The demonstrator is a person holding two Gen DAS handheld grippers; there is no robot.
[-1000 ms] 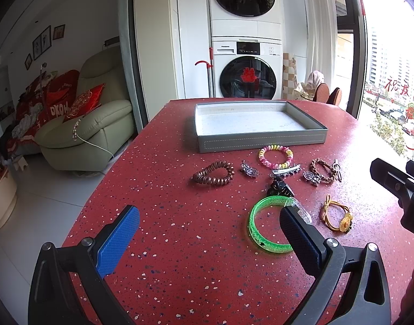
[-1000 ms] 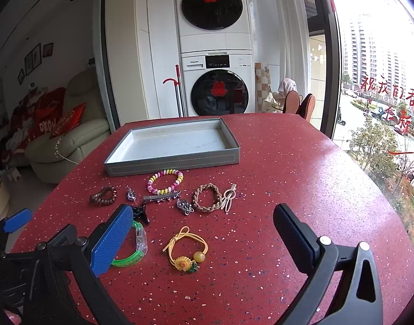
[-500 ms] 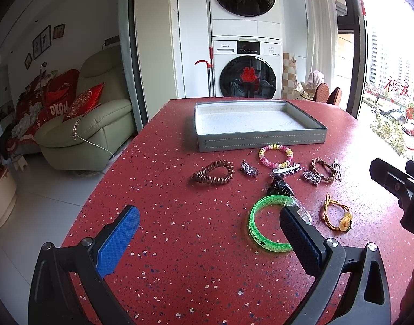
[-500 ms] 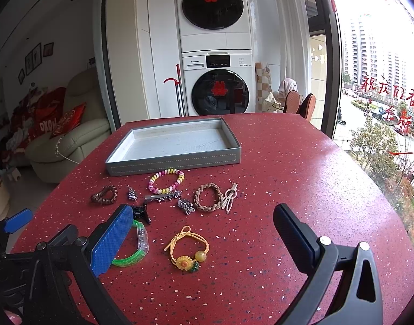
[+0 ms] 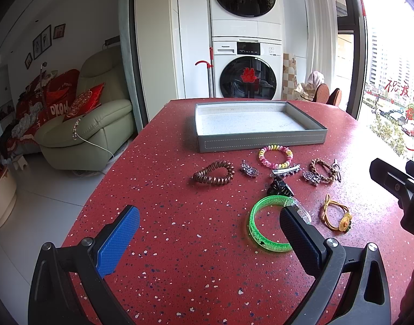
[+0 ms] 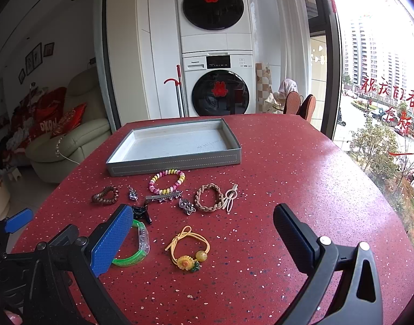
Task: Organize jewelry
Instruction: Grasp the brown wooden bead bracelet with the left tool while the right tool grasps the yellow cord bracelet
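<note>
Both my claws hover low over the near part of the red speckled table (image 6: 301, 162), fingers pointing toward the far end. My left gripper (image 5: 207, 233) is spread wide with nothing between its fingers; its right finger (image 5: 299, 233) stands in front of the near right part of the green bangle (image 5: 257, 230), though I cannot tell if it touches. My right gripper (image 6: 204, 237) is equally wide and holds nothing; the yellow sunflower hair tie (image 6: 188, 249) lies on the table between its fingers, apart from both.

Farther off, the jewelry sits in a loose row: a brown spiral hair tie (image 5: 213, 173) at the left, a small silver brooch (image 5: 249, 168), a pink and yellow beaded bracelet (image 5: 275, 157), a silver hair clip (image 6: 163, 196), a black claw clip (image 5: 279, 186) just beyond the bangle, a second silver charm (image 6: 186, 205), a braided brown bracelet (image 6: 208, 197) and a pale hairpin (image 6: 230, 193) touching its right side. Beyond them stands the grey tray (image 5: 261, 142), with no jewelry inside. Nothing lies between the row and the tray's near wall.
</note>
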